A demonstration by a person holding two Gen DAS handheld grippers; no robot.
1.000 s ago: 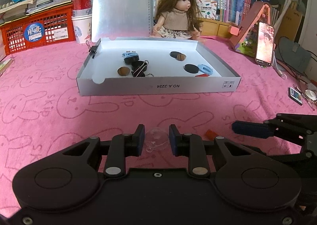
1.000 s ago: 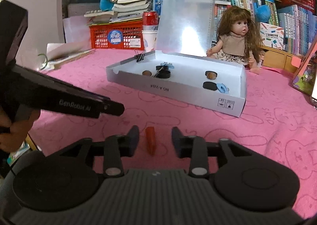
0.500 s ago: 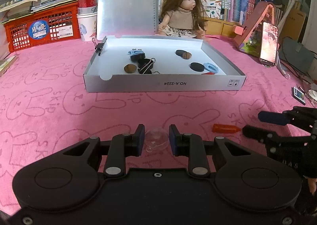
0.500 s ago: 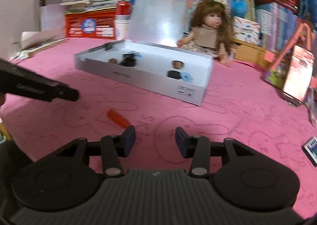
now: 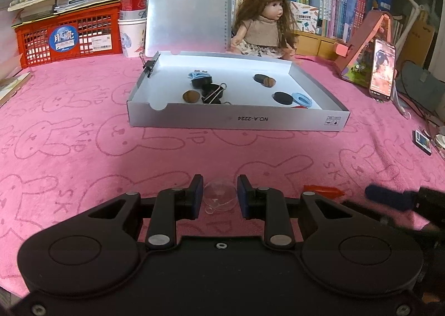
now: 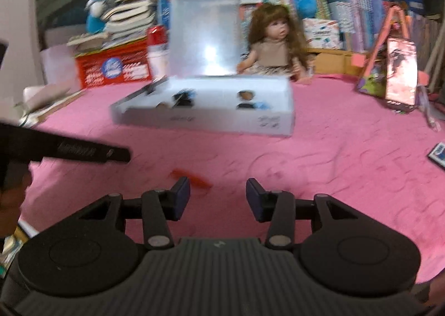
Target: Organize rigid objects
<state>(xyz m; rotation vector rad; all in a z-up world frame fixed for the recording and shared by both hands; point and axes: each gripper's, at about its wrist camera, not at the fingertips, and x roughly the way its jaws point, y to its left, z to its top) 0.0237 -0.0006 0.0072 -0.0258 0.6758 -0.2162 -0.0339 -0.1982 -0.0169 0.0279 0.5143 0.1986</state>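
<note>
Right wrist view was motion-blurred; box [image 6: 205, 118] contents were indistinct there. Left gripper [image 5: 218, 196] was clenched on a clear dome [image 5: 219, 195], low over the pink cloth [image 5: 83, 149]. Right gripper [image 6: 218, 196] was released, empty, its fingers spread. Orange piece [image 5: 324, 190] lay on the cloth between the grippers, short of the box, partly hidden by the left gripper's finger. Doll [image 5: 264, 26] sat behind the box.
</note>
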